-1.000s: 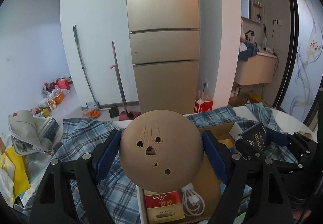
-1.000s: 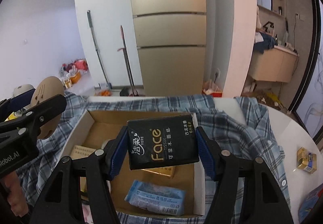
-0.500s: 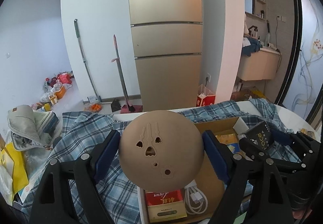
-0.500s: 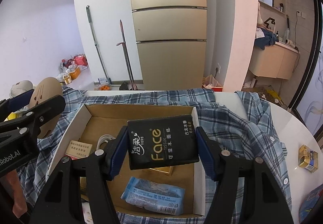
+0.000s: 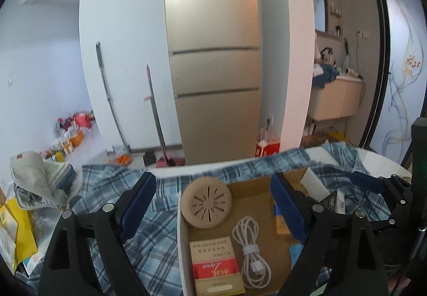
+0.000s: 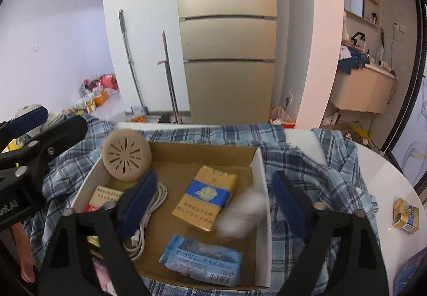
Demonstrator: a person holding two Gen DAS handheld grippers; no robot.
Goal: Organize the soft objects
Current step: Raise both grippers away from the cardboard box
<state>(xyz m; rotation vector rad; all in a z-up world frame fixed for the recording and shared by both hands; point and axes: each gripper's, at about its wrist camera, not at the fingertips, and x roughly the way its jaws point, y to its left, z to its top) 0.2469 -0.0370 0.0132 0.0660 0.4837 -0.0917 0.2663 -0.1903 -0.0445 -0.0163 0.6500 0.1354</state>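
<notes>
Both tools have let go since the earlier frames: the tan round cushion (image 5: 206, 205) no longer sits between the left tool's (image 5: 213, 205) pads, and the black tissue pack has left the right tool (image 6: 213, 202).

Left tool: jaws wide and opening, nothing between the pads; it points slightly downward over the near-left corner of the cardboard box (image 5: 184, 242). Right tool: jaws wide and opening, tilted down over the box's right half; a pale blurred shape (image 6: 242, 215), too smeared to identify, lies between its fingers against the box's right wall.

Cushion: one, round, so without a long axis; it leans in the far-left corner of the box with its slotted face (image 6: 125, 158) turned toward the cameras. Beside it lie one white coiled cable (image 5: 249, 248), one red-and-white carton (image 5: 216, 266), one yellow-and-blue carton (image 6: 205, 197) with its long axis running from near-right to far-left, and one blue tissue packet (image 6: 202, 261) lying crosswise at the near wall.

Box: it rests on a blue plaid shirt (image 6: 307, 167) spread over the white bench (image 6: 387, 178). One small yellow-blue packet (image 6: 405, 215) sits apart on the bench at right.
</notes>
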